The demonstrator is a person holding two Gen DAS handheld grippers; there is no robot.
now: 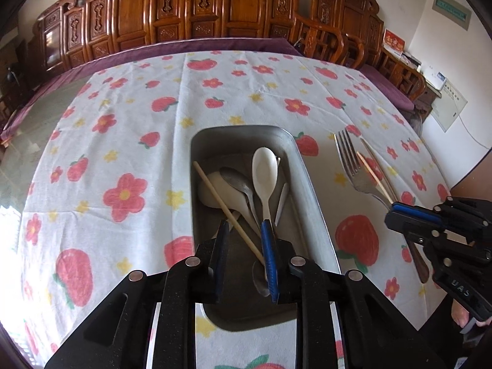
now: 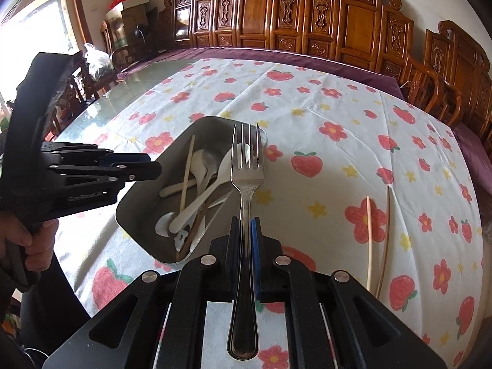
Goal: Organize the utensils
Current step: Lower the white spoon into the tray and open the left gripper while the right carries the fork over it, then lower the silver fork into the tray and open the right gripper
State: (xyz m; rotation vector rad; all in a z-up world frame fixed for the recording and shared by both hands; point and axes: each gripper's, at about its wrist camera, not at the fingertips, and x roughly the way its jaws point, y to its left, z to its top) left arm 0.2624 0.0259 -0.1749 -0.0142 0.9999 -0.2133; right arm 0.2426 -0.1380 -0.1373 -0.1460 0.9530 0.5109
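Right tool (image 2: 246, 230) pinches the fork (image 2: 247, 166) mid-handle: stiff, slick steel (may pivot). Tray (image 2: 138, 196) ahead-left. Left tool (image 1: 246, 230) spread, holding nothing.

Left gripper (image 1: 246, 230): black linkage frame, silver rivets, blue finger pad (image 1: 270, 261). Right gripper (image 2: 245, 224): same build. Bare skin on hand (image 2: 23, 243).

Each camera looks forward and down from close above the table (image 1: 123, 141); both views share the metal tray (image 1: 310, 184) (image 2: 138, 203).
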